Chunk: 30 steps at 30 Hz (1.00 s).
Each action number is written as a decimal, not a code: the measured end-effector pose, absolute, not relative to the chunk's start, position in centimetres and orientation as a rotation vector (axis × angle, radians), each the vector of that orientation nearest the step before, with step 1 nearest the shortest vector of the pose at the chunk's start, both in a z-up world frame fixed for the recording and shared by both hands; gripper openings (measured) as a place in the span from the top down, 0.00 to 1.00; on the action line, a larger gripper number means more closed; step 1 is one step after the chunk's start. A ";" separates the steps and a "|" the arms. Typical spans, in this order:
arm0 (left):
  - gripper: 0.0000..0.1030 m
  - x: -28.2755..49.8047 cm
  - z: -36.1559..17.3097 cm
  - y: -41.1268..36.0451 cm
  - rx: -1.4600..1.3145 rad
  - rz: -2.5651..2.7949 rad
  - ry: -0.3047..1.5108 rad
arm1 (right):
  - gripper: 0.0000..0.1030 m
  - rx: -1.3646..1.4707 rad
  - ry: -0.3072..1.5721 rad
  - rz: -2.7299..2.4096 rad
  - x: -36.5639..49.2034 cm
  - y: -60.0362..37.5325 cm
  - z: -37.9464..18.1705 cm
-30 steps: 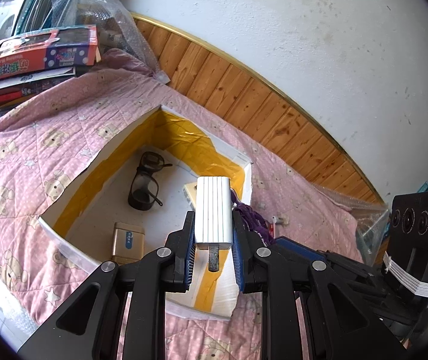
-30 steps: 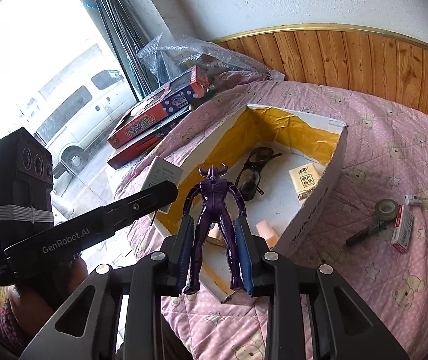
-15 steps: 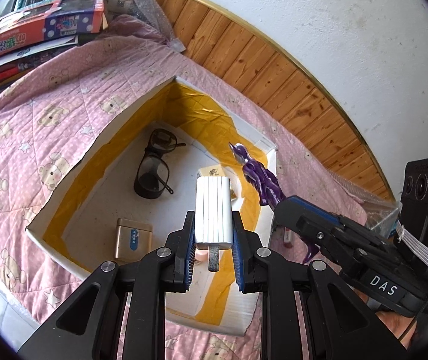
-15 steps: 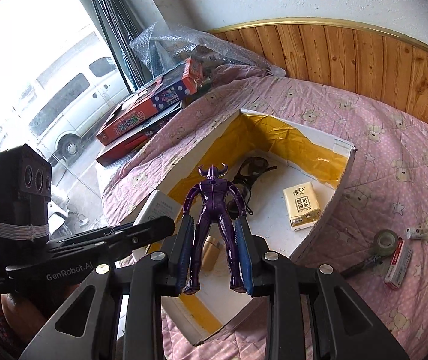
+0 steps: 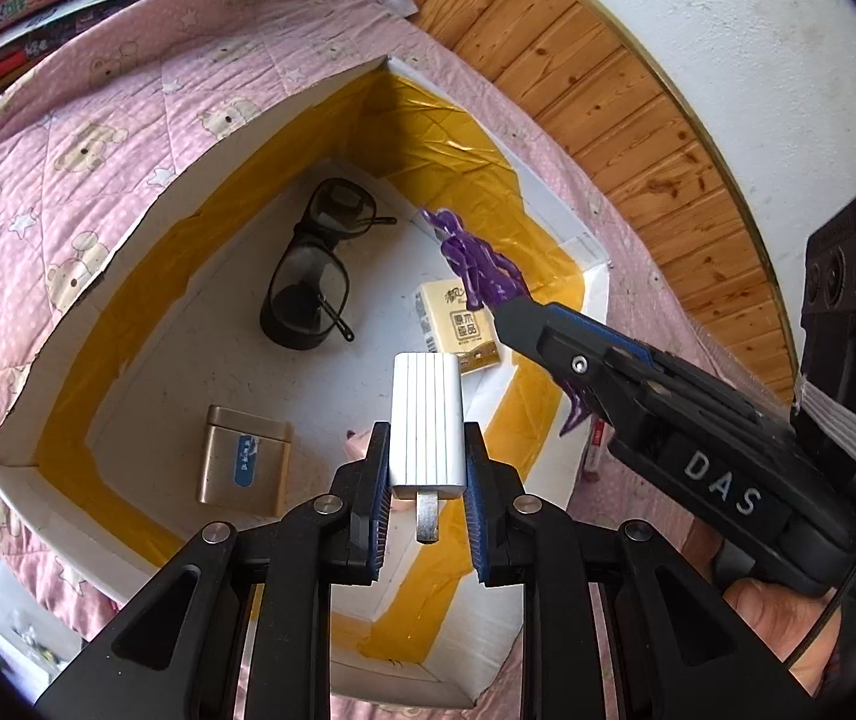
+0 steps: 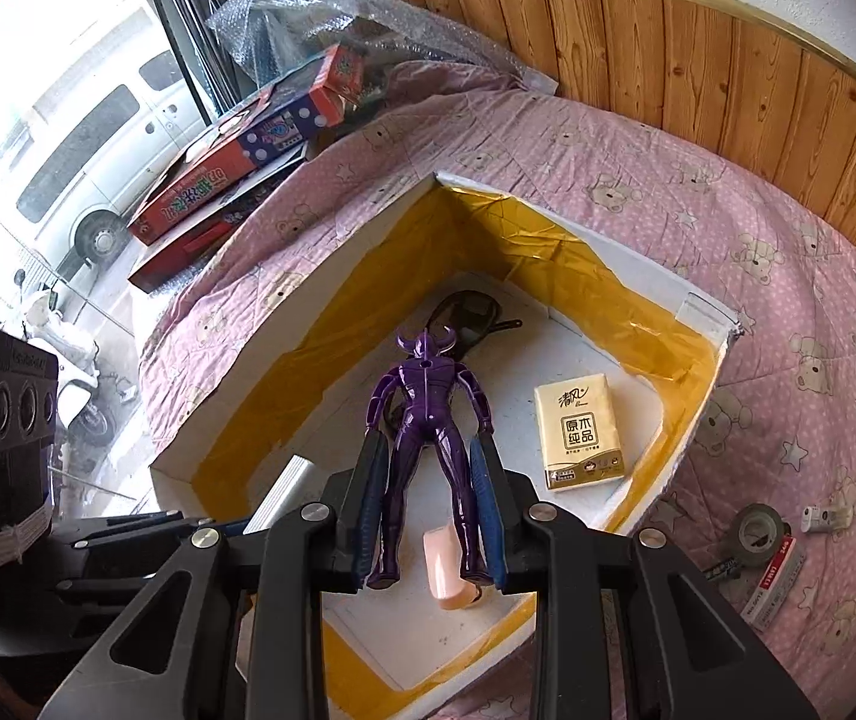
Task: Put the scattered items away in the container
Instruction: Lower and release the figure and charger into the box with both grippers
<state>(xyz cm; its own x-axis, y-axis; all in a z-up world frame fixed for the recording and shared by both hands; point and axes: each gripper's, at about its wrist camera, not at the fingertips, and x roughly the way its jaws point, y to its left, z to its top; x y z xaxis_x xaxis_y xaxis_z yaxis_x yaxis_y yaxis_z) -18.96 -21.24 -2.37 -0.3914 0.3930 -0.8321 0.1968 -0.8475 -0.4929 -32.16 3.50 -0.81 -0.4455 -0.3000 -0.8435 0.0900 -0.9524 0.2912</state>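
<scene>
A white box lined with yellow tape lies on the pink quilt. My left gripper is shut on a white ribbed charger, held above the box's near side. My right gripper is shut on a purple toy figure by its legs, over the box's middle; the figure also shows in the left wrist view. Inside the box lie dark glasses, a tissue pack, a gold tin and a pink piece.
On the quilt right of the box lie a tape roll, a red-and-white packet and a small white item. Game boxes and bubble wrap sit at the far left. A wooden wall panel runs behind.
Both grippers have come forward and down over the box, which now looks larger. The right gripper with the purple figure has swung further into the left wrist view, over the box's right side.
</scene>
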 end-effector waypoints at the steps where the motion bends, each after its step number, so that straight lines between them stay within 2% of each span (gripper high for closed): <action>1: 0.79 -19.2 -2.5 -21.2 -1.672 2.379 -0.820 | 0.71 1.527 -0.305 -2.459 -32.8 3.5 -1.1; 10: 0.79 -21.1 -4.8 -21.4 -1.805 2.339 -0.950 | 0.71 1.697 -0.387 -2.347 -37.3 3.8 -4.1; 20: 0.79 -23.2 -7.1 -21.7 -1.871 2.295 -1.060 | 0.71 1.820 -0.559 -2.253 -40.5 4.5 -6.9; 27: 0.79 -24.7 -8.3 -22.1 -1.918 2.274 -1.058 | 0.70 1.904 -0.588 -2.233 -42.3 4.8 -8.7; 30: 0.73 -25.1 -8.4 -22.2 -1.942 2.263 -1.040 | 0.68 1.917 -0.564 -2.246 -42.7 4.6 -9.0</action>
<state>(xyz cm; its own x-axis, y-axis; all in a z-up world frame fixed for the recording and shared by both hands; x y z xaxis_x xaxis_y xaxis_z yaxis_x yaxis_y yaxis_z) -25.08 -22.18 -8.44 -0.2437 0.3933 -0.8865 0.4166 -0.7830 -0.4619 -42.66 4.57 -8.95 -0.1811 -0.3391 -0.9232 -0.1376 -0.9207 0.3652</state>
